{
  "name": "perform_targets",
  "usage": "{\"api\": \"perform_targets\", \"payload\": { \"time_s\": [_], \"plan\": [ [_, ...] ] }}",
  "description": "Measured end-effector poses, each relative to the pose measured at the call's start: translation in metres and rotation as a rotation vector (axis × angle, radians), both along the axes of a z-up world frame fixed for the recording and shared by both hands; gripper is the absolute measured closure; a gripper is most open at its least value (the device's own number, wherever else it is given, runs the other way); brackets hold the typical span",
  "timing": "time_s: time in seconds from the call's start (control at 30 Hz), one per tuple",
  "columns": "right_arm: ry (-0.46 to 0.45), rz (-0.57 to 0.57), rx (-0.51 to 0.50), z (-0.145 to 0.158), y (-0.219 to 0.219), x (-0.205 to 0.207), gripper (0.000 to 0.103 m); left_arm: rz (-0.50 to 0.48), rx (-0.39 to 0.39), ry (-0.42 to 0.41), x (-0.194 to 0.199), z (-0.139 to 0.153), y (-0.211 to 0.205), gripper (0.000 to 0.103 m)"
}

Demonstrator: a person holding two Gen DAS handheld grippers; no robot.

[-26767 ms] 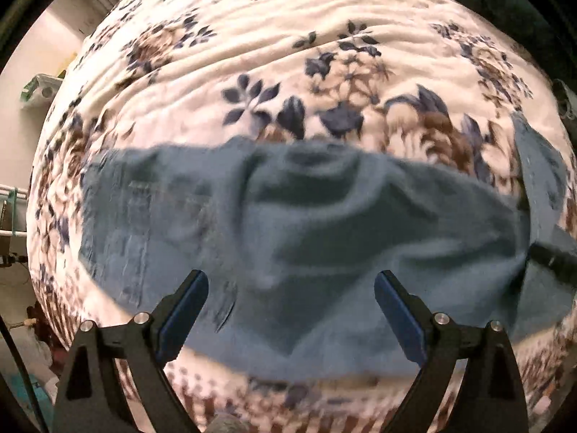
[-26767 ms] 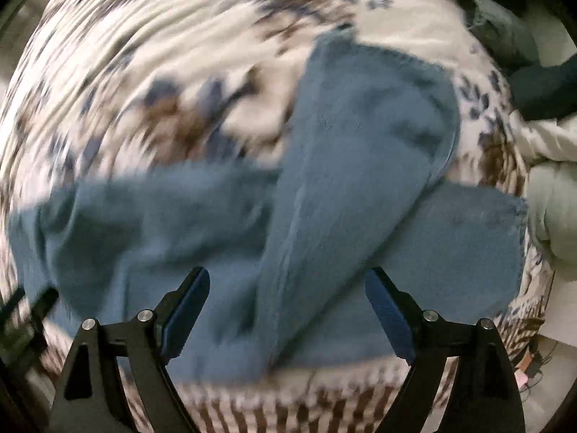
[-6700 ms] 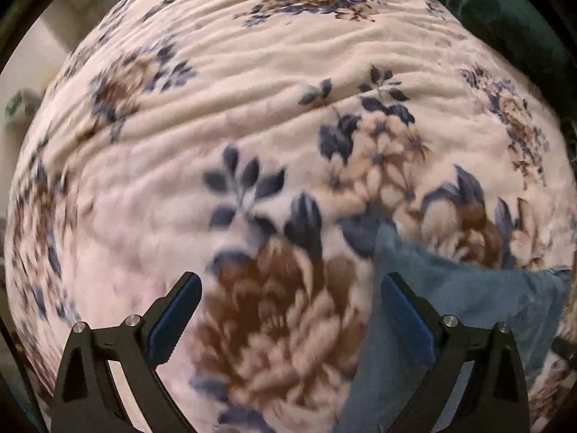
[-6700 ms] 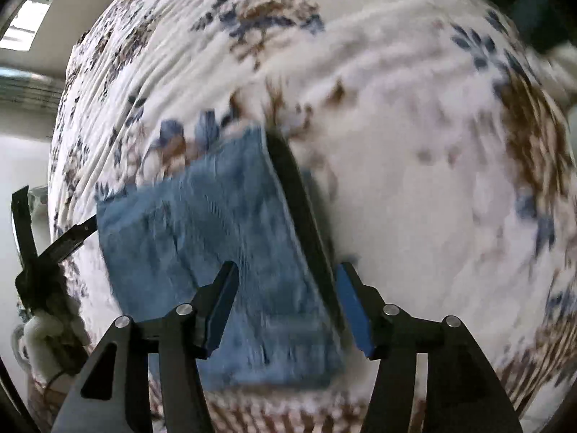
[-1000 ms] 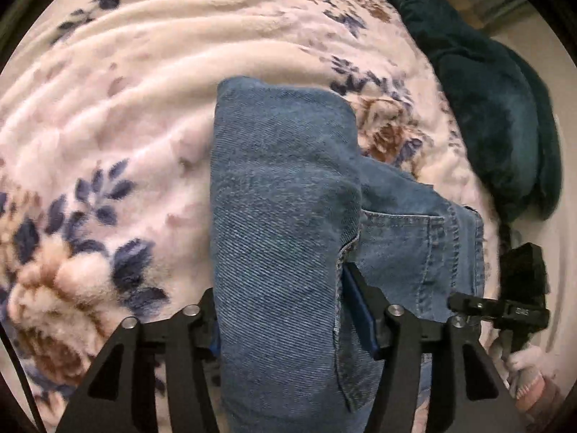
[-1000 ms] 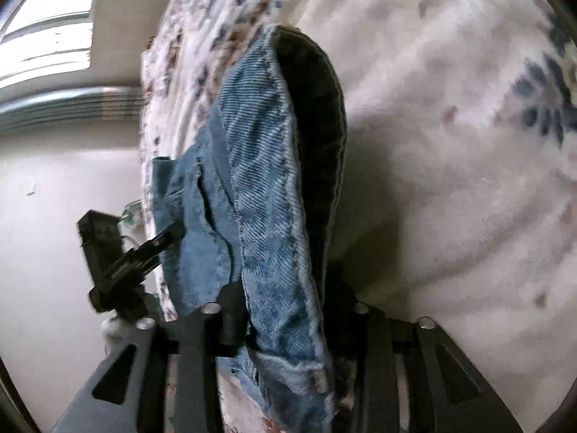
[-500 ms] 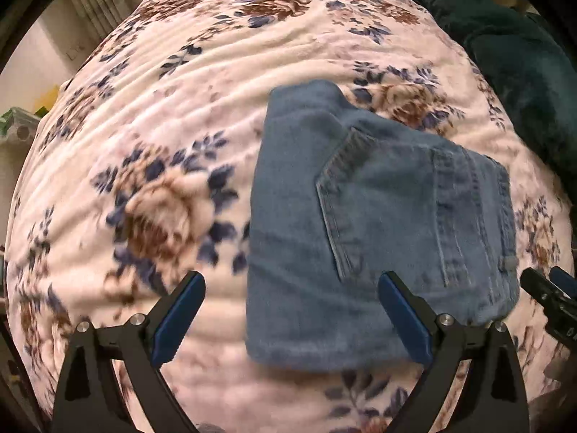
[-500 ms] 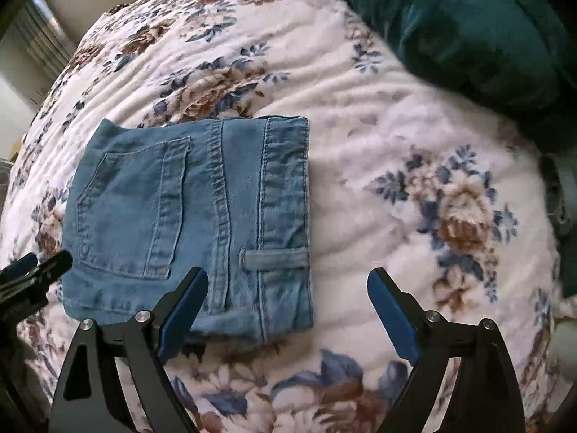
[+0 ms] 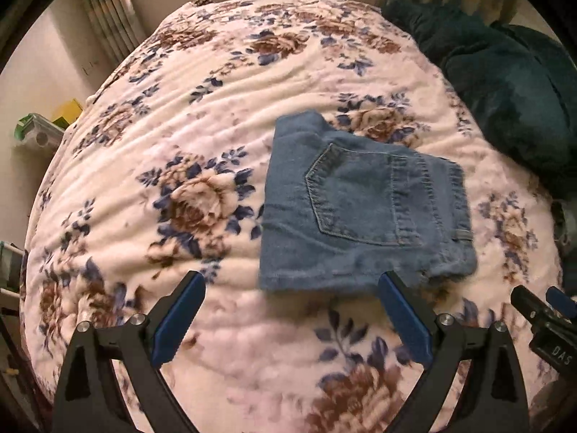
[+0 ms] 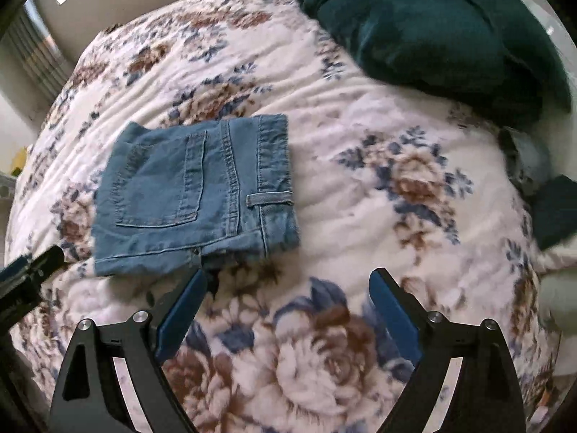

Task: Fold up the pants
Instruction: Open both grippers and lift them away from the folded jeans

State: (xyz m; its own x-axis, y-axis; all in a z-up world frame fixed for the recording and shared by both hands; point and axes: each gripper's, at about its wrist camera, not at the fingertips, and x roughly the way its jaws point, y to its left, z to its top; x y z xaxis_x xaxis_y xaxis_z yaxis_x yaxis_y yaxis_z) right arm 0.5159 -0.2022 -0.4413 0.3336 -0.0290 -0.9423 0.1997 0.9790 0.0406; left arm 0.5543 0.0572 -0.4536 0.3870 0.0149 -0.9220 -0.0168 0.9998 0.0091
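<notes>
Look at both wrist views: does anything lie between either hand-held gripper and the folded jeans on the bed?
Nothing visible does. Only bare floral blanket separates the open left hand-held gripper and the open right hand-held gripper from the folded jeans. The dark green blanket lies off to the far side.

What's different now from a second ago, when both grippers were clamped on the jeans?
Both have let go: the left gripper and right gripper are open and pulled back. The jeans now lie folded flat, back pocket up, on the floral blanket. The dark green bedding hasn't moved.
</notes>
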Motion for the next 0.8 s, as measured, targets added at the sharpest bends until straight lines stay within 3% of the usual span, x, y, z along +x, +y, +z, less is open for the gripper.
{"api": "perform_targets", "payload": {
  "time_s": [0.23,0.53,0.8],
  "plan": [
    [-0.096,-0.001,-0.045,0.094,-0.006,-0.069,0.009,-0.044,0.055,-0.075,-0.067,0.076,-0.019,0.005],
    [-0.168,0.031,-0.051,0.205,-0.012,-0.16,0.009,-0.007,0.081,-0.19,-0.167,0.189,-0.03,0.005],
    [-0.283,0.095,-0.087,0.32,-0.016,-0.272,0.009,0.005,0.068,-0.286,-0.27,0.286,-0.041,0.005]
  ]
}}
